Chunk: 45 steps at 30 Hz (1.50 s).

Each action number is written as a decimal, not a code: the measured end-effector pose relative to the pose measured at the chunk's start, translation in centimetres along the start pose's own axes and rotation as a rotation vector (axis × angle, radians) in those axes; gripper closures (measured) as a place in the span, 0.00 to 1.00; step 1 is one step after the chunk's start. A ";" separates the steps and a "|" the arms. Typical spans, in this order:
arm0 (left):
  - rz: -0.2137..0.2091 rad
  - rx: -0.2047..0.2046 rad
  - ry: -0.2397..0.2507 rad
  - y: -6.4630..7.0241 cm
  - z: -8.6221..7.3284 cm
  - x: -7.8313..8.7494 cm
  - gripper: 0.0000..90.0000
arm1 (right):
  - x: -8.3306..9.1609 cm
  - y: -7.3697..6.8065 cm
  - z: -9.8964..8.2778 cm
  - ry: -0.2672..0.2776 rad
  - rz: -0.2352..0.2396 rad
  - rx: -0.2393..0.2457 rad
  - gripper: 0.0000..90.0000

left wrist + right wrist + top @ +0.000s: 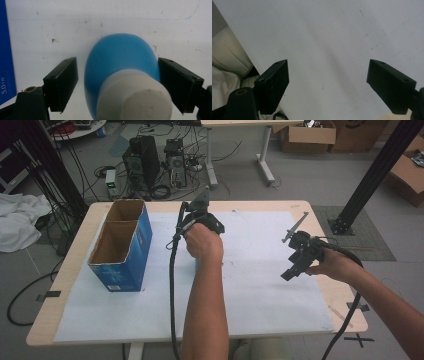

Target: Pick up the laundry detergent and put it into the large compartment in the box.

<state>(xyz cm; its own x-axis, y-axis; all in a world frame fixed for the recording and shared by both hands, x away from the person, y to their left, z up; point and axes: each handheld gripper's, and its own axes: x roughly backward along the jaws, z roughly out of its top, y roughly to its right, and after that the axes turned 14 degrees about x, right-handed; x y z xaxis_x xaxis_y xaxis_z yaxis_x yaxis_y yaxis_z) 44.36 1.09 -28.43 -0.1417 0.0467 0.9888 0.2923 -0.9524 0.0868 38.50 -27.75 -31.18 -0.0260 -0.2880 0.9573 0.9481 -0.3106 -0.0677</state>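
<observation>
We are straddling a blue, white-capped bottle with our left gripper, jaws wide, the right one touching it. Our right gripper is gaping wide above the white sheet.

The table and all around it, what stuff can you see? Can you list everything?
Blue and white object: one, blue body with a white end, lying on the sheet between the left jaws.
Cardboard box: one, blue outside, brown inside, two compartments, open top, table's left side.
Sheet: one, white, covering most of the table.
Table: one, light wood.
Computer towers: two, black, on the floor beyond the table.
Cardboard cartons: several, brown, floor at far right.
White cloth: one, on the floor at left.
Left gripper: one, black, jaws open around the object.
Right gripper: one, black, open, above the sheet.
</observation>
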 end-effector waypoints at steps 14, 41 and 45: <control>0.028 -0.010 0.001 0.4 0.0 -0.5 0.24 | -0.2 0.1 -0.2 0.005 0.010 -0.005 0.20; 0.028 -0.008 0.016 0.2 0.0 -0.5 0.31 | -0.3 0.2 -0.1 0.008 0.012 -0.005 0.20; 0.027 -0.007 0.020 0.1 0.0 -0.4 0.32 | -0.3 0.1 -0.1 0.009 0.013 -0.003 0.21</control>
<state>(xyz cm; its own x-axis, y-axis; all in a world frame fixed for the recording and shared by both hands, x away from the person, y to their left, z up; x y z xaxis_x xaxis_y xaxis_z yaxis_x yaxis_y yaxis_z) 44.45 0.93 -28.83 -0.1532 0.0152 0.9881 0.2901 -0.9551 0.0597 38.60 -27.79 -31.52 -0.0166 -0.2997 0.9539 0.9474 -0.3097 -0.0809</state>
